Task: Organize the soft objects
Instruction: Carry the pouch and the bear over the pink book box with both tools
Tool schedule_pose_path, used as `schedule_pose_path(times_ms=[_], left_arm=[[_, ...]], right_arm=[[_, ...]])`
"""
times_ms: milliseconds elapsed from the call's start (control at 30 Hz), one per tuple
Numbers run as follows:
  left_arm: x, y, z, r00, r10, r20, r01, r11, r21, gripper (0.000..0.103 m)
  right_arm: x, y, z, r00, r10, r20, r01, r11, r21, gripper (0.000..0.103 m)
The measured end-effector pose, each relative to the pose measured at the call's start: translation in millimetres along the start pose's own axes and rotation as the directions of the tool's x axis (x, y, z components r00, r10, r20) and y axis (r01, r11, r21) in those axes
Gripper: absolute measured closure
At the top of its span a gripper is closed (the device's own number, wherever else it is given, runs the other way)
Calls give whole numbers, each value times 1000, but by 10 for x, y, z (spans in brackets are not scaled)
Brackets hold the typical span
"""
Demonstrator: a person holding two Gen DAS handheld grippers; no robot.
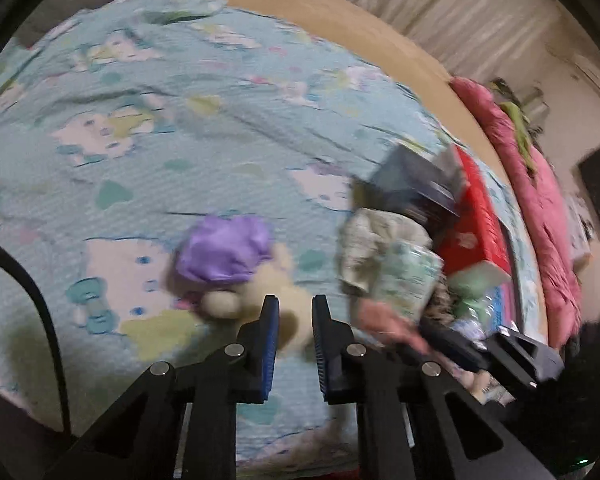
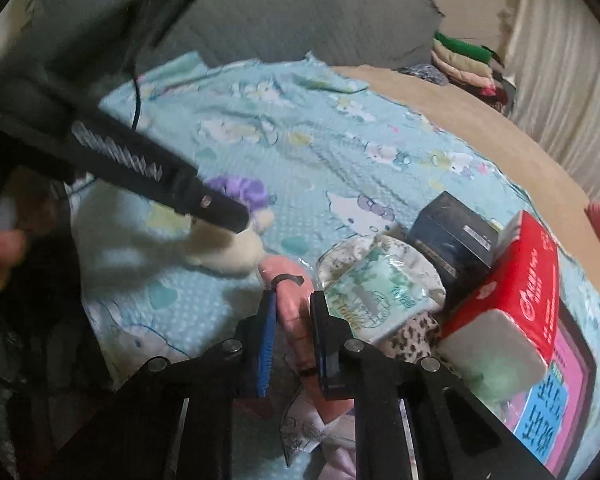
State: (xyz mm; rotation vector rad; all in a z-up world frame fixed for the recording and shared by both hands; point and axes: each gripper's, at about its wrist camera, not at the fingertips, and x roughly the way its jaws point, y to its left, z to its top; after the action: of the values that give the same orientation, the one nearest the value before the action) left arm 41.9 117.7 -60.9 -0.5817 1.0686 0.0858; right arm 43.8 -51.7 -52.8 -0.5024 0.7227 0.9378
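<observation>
Left gripper [image 1: 294, 308] fingers, nearly closed, pinch the cream plush toy [image 1: 260, 292] between them. Right gripper [image 2: 293, 300] fingers clamp a pink soft object [image 2: 290, 300].

The left gripper [image 1: 294, 312] reached over a bed [image 1: 332, 4] spread with a pale blue cartoon-print sheet [image 1: 204, 152], its fingers [image 1: 269, 332] narrowly apart around a cream plush toy [image 1: 260, 292] with a purple cap [image 1: 226, 250]. At three o'clock lay a green-printed tissue pack [image 1: 408, 276], a dark box [image 1: 416, 184] and a red pack [image 1: 476, 220]. The right gripper [image 1: 528, 352] showed at four o'clock.
</observation>
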Motion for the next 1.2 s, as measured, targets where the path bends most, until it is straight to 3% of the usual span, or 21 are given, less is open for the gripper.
schedule_pose_path(times_ms=[33,100,167,367,467,567,633,767,933,1200], left_arm=[[-12,47,6,1000,0,3,0,1000,-20,77],[5,109,33,1000,16,-12,-17,999,-45,49],[61,137,52,999,18,-42,-20,998,-58,45],[338,93,52,989,90,-122,-98,993,-64,45],[450,85,58,985,88,-148,-101,992,-82,45],[565,7,79,980,94,-177,-108,992,-67,59],[596,-61,90,976,127,-174,-136,990,-42,60],[525,-191,91,984,106,-146,-108,994,-9,63],[121,-557,108,997,67,-48,-63,995,75,63],[-345,-1382,140,998,-7,60,-8,968,251,62]], right_arm=[[-42,-9,5,1000,3,13,-3,1000,11,87],[-116,-5,15,999,4,32,-4,1000,30,88],[-190,-26,28,999,0,49,-2,999,43,89],[-388,-117,67,994,-12,110,1,995,99,89],[-463,-164,82,991,-26,135,10,993,118,89],[-569,-228,81,985,-46,163,22,989,147,89],[-643,-272,73,982,-57,178,27,986,168,89],[-839,-406,22,971,-87,224,35,973,230,89],[-1076,-625,-75,955,-139,261,55,950,307,89],[-1433,-941,-288,923,-244,296,102,900,423,89]])
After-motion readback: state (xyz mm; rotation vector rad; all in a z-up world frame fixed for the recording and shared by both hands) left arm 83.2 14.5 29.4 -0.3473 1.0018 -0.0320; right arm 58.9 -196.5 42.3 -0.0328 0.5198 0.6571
